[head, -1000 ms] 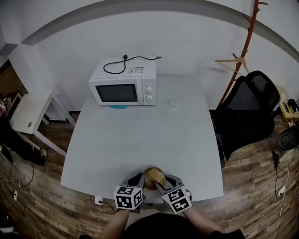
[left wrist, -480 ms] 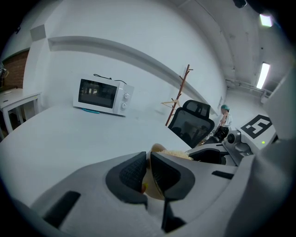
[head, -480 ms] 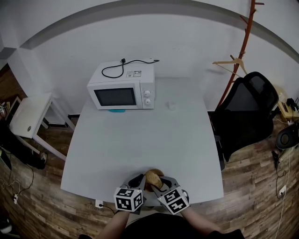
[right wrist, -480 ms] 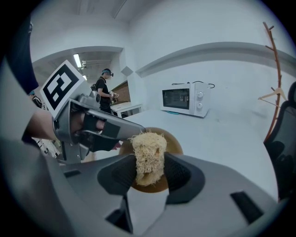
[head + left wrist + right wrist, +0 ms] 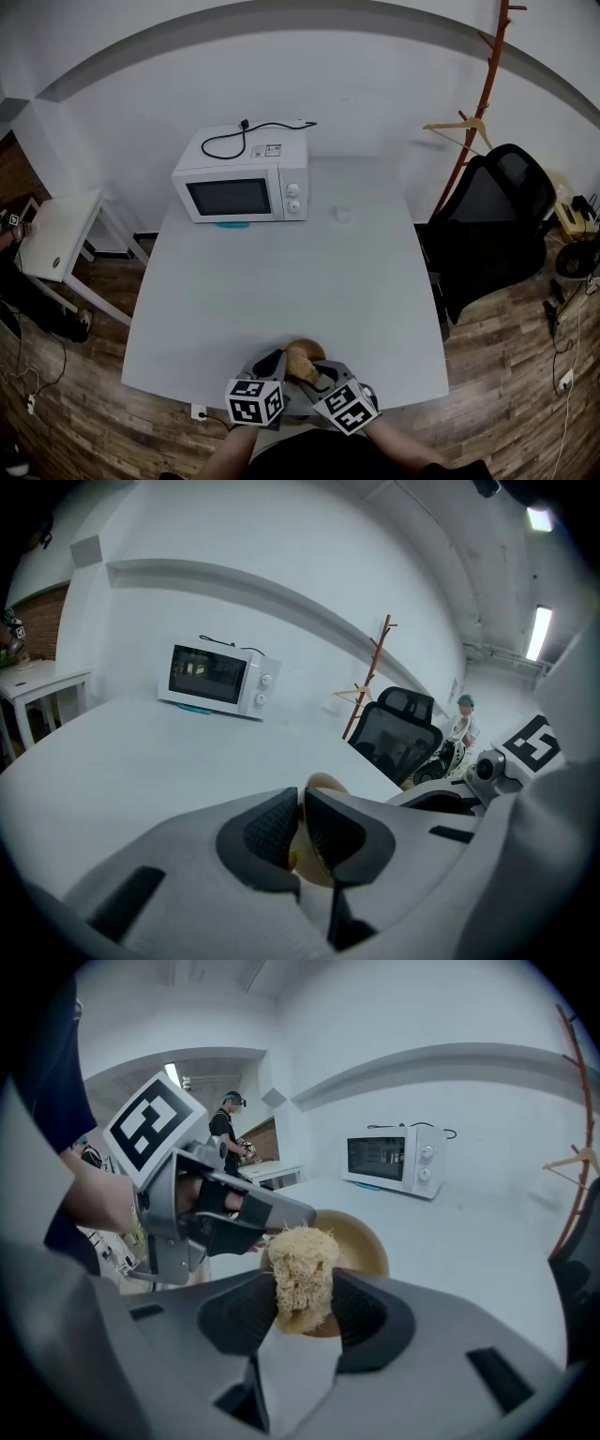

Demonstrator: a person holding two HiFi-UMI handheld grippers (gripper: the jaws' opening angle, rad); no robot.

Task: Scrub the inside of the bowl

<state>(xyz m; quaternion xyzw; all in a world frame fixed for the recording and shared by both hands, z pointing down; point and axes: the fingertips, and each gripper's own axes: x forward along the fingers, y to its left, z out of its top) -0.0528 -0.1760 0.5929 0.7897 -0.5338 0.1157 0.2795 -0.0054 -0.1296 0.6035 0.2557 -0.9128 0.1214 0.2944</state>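
Observation:
A tan bowl (image 5: 302,356) is held near the white table's (image 5: 281,281) front edge. My left gripper (image 5: 302,829) is shut on the bowl's (image 5: 319,787) rim, with one pad on each side of the thin wall. My right gripper (image 5: 302,1305) is shut on a fibrous, straw-coloured scrubber (image 5: 301,1274). The scrubber sits just in front of the bowl's (image 5: 361,1239) open inside; whether it touches the bowl I cannot tell. In the head view both grippers meet at the bowl, the left gripper (image 5: 277,367) on its left, the right gripper (image 5: 322,375) on its right.
A white microwave (image 5: 242,176) stands at the table's far left, with a small white object (image 5: 344,215) to its right. A black office chair (image 5: 487,234) and a coat stand (image 5: 483,94) are at the right. A small white side table (image 5: 52,230) is at the left. People stand in the background.
Both grippers and the bowl have shifted slightly nearer the table's front edge and a touch left. The grips have not changed.

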